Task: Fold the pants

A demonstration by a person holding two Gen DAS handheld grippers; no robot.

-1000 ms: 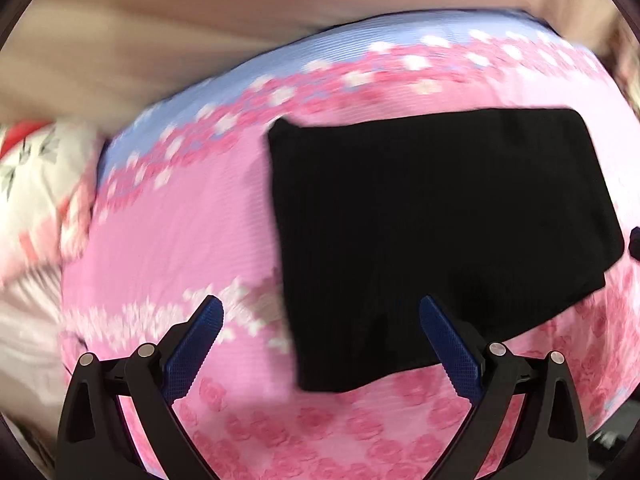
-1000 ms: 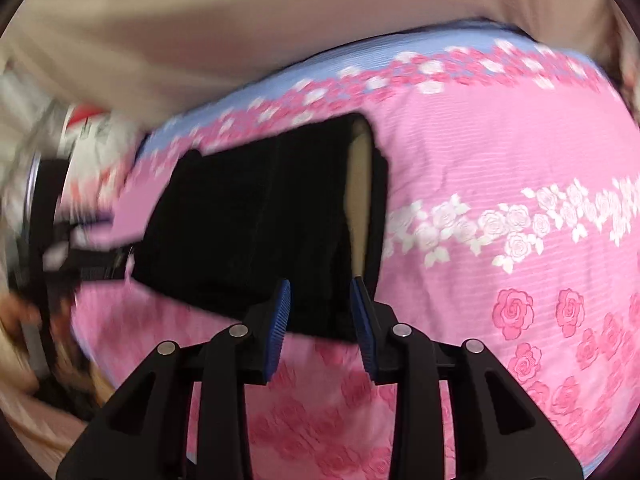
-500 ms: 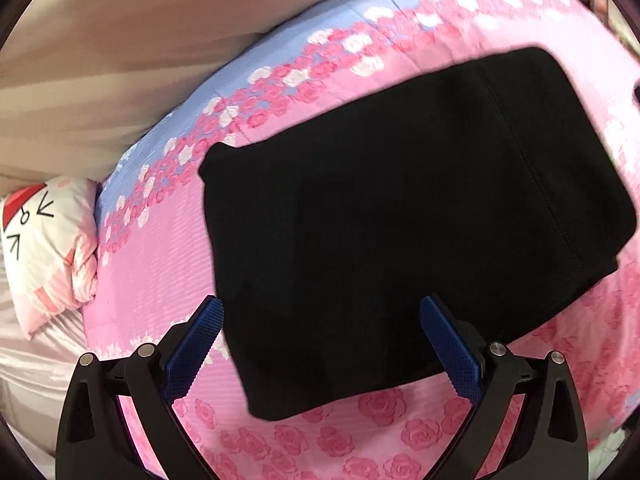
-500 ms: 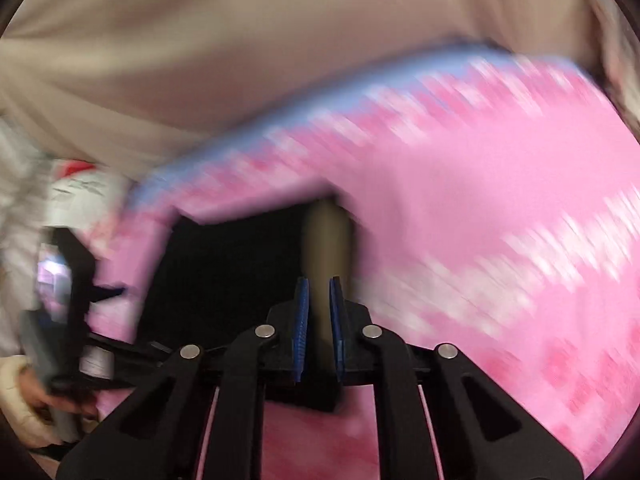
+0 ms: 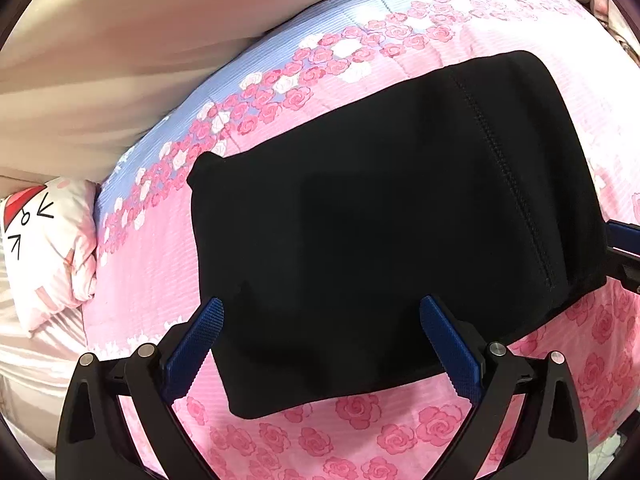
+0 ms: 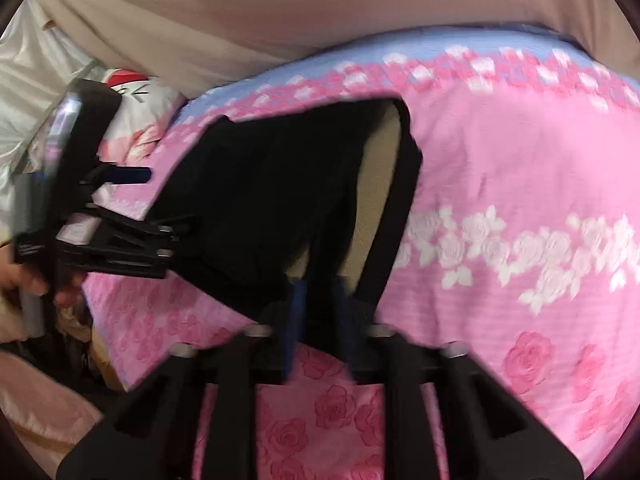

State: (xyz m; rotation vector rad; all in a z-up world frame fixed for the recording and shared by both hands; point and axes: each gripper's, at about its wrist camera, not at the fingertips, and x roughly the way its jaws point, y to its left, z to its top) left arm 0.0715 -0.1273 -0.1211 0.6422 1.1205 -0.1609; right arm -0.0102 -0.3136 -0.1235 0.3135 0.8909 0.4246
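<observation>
- The right gripper [image 6: 318, 304] has its blue pads nearly together, pinched on a strip of black cloth at the near edge of the pants [image 6: 256, 208]; the view is motion-blurred, so exactly how much fabric sits between them is hard to tell.
- That strip looks like the waistband end: beside it the cloth gapes open, showing a pale inner lining, which suggests the grip lifts only the top layers.
- The left gripper [image 5: 322, 340] is spread wide with nothing between its pads. It hovers over the near-left edge of the pants [image 5: 392, 232], one pad over the cloth border and the other over black fabric; I cannot tell whether they touch.
- In my judgement the wide spread is there to straddle a thick, doubled edge before closing on it.
- The pants lie as a compact black rectangle in the middle of the pink rose-print bedspread [image 5: 360, 440], apparently already folded at least once, with a stitched seam running across the right part.
- Holding both near corners would let the next fold travel evenly away from the person; one corner lagging could skew the stack.
- A cartoon-print pillow [image 5: 48, 240] lies well apart to the left, and a beige wall [image 5: 120, 60] rises beyond the blue border of the bedspread.
</observation>
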